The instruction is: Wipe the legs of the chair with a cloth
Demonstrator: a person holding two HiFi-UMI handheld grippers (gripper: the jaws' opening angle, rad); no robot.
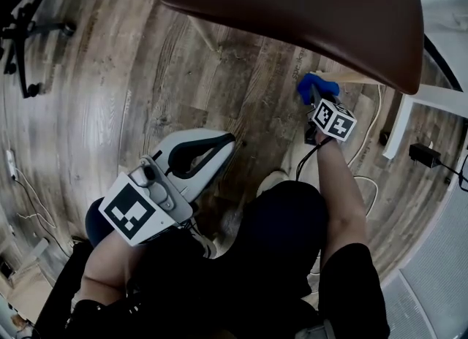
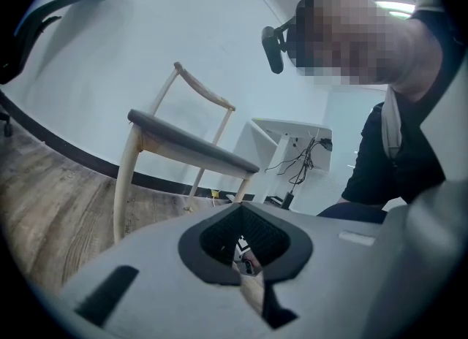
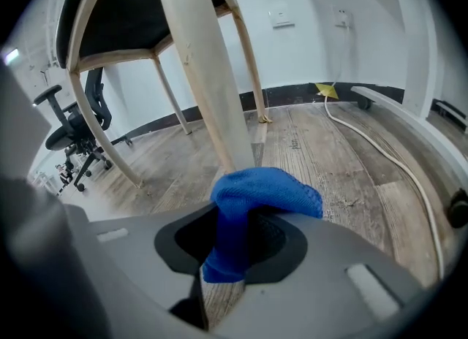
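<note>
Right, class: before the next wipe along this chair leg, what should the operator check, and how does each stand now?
1. Blue cloth clamped in right gripper: ok.
2. Wooden chair leg straight ahead of the cloth: ok.
3. Cloth touching the leg: cannot tell, the cloth hides the contact.
4. Left gripper shut, empty, away from the chair: ok.
5. White cable lying apart from the leg: ok.

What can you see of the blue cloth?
The blue knit-looking cloth is bunched into a soft wad, pinched in the shut right gripper, with a narrow tail hanging between its jaws. The wad bulges out ahead of the gripper and looks pressed against the pale wooden chair leg, above the wood-plank floor.
</note>
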